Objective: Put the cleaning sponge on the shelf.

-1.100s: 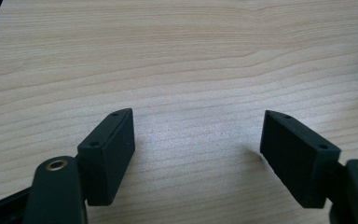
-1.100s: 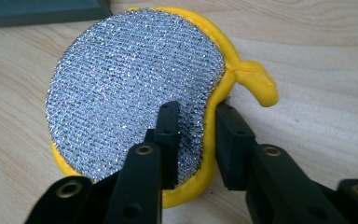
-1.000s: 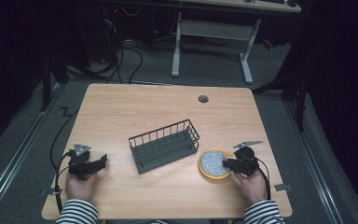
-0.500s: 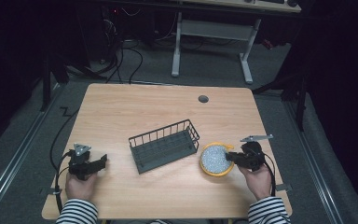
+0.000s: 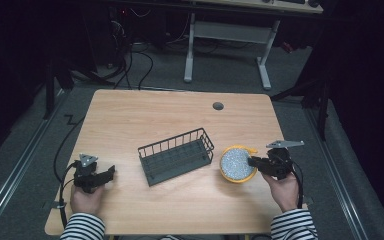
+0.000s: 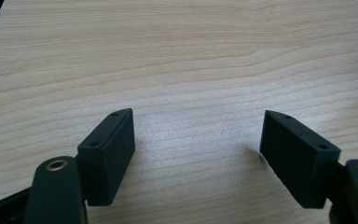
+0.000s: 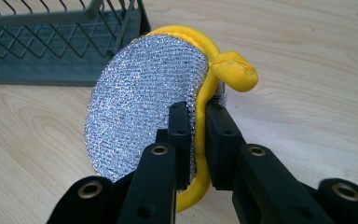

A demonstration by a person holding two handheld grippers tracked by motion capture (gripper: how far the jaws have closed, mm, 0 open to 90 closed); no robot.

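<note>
Since a moment ago the right gripper [image 7: 196, 122] has tipped the round scouring pad [image 7: 144, 112] up off the table [image 5: 145, 115]; earlier it lay flat under the jaws. Those jaws are clamped on the pad's yellow rim, silver face to their left and a knotted yellow loop just above them. The pad is a disc of glittering woven metallic mesh edged in soft yellow cord. Beyond the jaws stands a dark wire basket [image 7: 56, 42], rectangular, with a diamond-lattice wall. The left gripper [image 6: 198, 149] has not moved: its matte black block jaws stand wide apart over pale wood-grain tabletop, empty.
</note>
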